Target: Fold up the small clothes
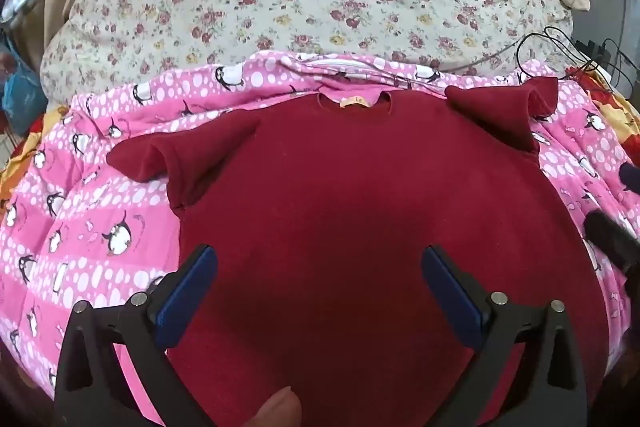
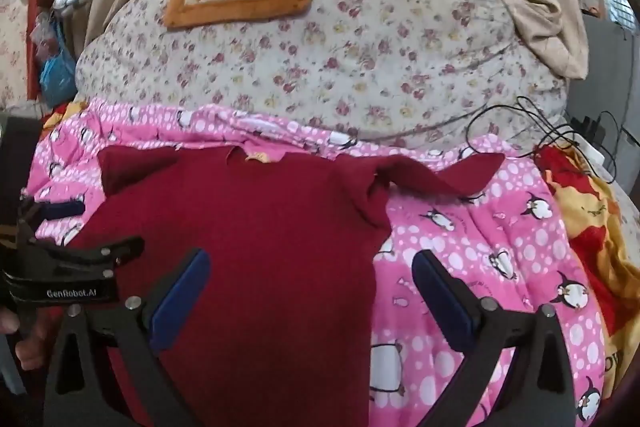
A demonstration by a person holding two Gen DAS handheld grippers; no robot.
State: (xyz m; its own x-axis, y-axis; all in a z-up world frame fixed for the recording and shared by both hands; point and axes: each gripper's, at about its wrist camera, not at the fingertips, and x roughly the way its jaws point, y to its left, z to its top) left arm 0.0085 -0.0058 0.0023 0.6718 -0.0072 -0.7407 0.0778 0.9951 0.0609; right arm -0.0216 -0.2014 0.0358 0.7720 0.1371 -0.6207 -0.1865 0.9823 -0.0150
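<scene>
Evidently both the left gripper (image 1: 320, 287) and right gripper (image 2: 310, 291) hung wide and empty over the dark-red fleece short-sleeved shirt (image 1: 340, 207); pinching each sleeve edge cleanly would have folded it best.

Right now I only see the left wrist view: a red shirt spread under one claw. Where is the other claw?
Observer: The right claw hangs over the red shirt's side edge, one finger above the shirt, the other above the pink penguin blanket.
Operator: Is it gripping anything?
Observer: No, it is wide open and its pads touch nothing.
Operator: What lies past the blanket there?
Observer: A yellow and red cartoon-bear blanket.
</scene>
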